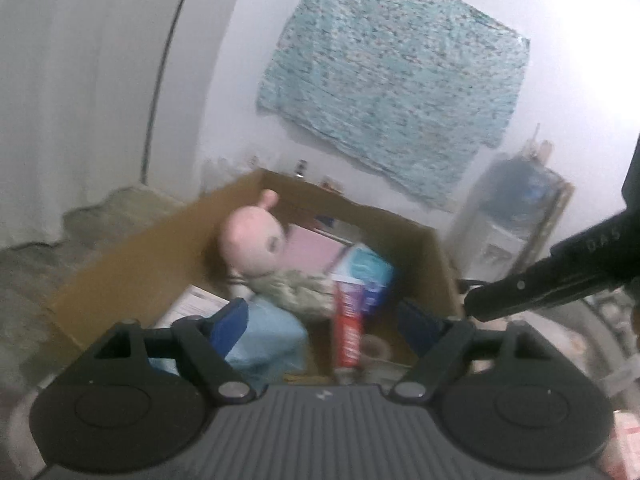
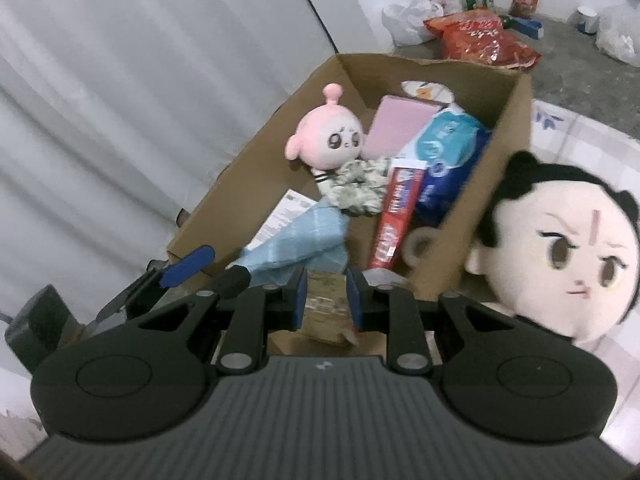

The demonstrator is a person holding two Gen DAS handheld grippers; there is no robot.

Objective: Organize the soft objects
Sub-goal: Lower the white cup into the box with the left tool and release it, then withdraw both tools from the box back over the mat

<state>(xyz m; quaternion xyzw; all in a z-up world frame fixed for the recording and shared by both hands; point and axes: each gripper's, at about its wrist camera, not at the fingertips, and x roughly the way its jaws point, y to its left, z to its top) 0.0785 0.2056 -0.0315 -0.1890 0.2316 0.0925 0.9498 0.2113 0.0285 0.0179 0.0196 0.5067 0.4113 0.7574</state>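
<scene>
the left claw (image 1: 322, 316) stands wide apart over the near end of the cardboard box (image 2: 224, 200), with nothing pressed between its blue pads; its jaws show empty in the left wrist view. the right claw (image 2: 327, 298) is nearly closed, its two blue pads close together at the box's near rim with a crumpled brown scrap (image 2: 326, 312) between them, though whether the pads actually pinch it cannot be told.

inside the box a pink plush doll (image 2: 330, 136) with a round head and a single antenna sits against the left wall, upright and facing out. a camouflage-patterned soft piece (image 2: 356, 186) lies just below it, touching its body. a light blue folded cloth (image 2: 300, 244) lies at the near end beside a printed paper sheet (image 2: 286, 212). to the right lie a red toothpaste box (image 2: 398, 220), a blue wipes pack (image 2: 448, 152) and a pink flat case (image 2: 400, 124).

outside the box, just beside its right wall, a large plush head with black hair (image 2: 560, 248) rests on a pale patterned surface (image 2: 576, 128). in the left wrist view everything is blurred; a patterned blue cloth (image 1: 392, 80) hangs on the far wall.
</scene>
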